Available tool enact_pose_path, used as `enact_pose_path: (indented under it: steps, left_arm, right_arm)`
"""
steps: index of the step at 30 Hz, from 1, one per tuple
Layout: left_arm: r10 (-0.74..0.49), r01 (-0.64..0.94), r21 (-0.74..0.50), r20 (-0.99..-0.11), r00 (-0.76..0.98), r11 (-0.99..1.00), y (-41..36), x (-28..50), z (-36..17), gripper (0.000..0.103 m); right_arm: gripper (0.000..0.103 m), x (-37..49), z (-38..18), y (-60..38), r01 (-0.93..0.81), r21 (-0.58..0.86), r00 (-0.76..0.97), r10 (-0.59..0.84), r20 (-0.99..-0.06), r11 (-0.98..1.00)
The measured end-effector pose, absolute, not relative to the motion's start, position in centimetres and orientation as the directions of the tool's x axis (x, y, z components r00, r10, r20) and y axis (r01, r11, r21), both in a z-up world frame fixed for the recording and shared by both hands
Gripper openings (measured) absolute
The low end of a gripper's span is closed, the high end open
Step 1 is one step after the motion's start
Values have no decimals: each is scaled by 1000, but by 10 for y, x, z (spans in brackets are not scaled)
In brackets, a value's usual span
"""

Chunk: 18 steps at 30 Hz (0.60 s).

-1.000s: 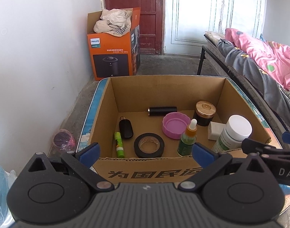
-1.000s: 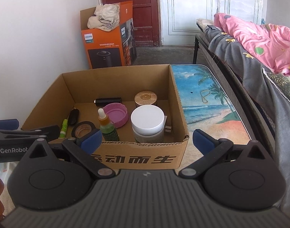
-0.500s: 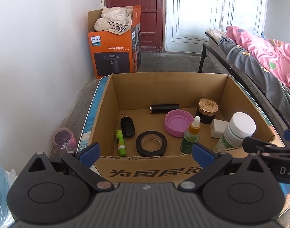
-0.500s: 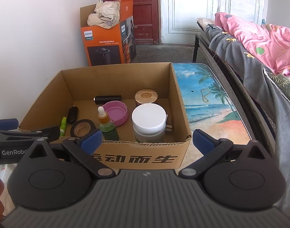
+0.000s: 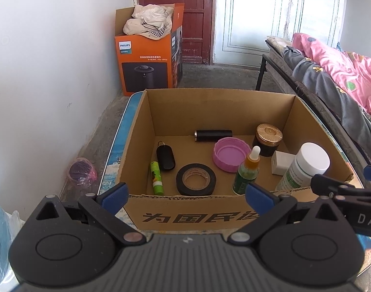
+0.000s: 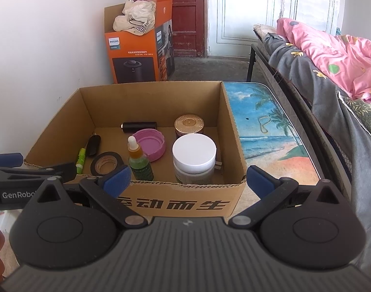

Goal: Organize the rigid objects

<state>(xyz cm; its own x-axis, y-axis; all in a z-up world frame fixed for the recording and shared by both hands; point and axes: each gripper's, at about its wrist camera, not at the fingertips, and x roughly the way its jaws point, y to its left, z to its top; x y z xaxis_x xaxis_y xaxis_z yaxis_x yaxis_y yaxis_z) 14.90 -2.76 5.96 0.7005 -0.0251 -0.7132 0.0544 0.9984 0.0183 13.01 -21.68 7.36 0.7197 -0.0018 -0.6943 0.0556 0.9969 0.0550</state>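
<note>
Two claws hang side by side at the near edge of a cardboard box point(image 5: 219, 107) standing on a beach-print tabletop point(image 6: 265, 131). The left claw point(image 5: 185, 196) is spread wide and empty, its blue pads level with the box's front wall. The right claw point(image 6: 189, 178) is likewise released, holding nothing.

Along the box floor from left to right lie a green tube point(image 5: 156, 177) near the front, a black key fob point(image 5: 165, 157) touching it, a black tape roll point(image 5: 196, 179), and a black cylinder point(image 5: 213, 135) on its side at the back. A pink lid point(image 5: 231, 153) rests open side up, with a green dropper bottle point(image 5: 246, 172) upright just in front of it. Further right stand a gold-capped dark jar point(image 5: 268, 138), a white block point(image 5: 282, 163), and a white-capped bottle point(image 5: 304, 168) in the front right corner.

On the floor beyond stands an orange carton point(image 5: 146, 65).
</note>
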Motion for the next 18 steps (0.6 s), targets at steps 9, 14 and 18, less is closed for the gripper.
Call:
enact_pose_path:
  steps: [9, 14, 18]
  left_arm:
    - [-22, 44, 11, -724, 689, 999, -27, 148, 56, 103]
    - [-23, 42, 9, -727, 686, 999, -27, 148, 56, 103]
    - [-24, 41, 4, -732, 681, 999, -26, 147, 55, 103]
  right_arm:
    - [102, 130, 72, -215, 44, 48, 712, 3, -702, 998]
    - [102, 130, 72, -214, 43, 48, 710, 3, -704, 998]
    - [102, 130, 72, -215, 41, 47, 707, 4, -707, 998]
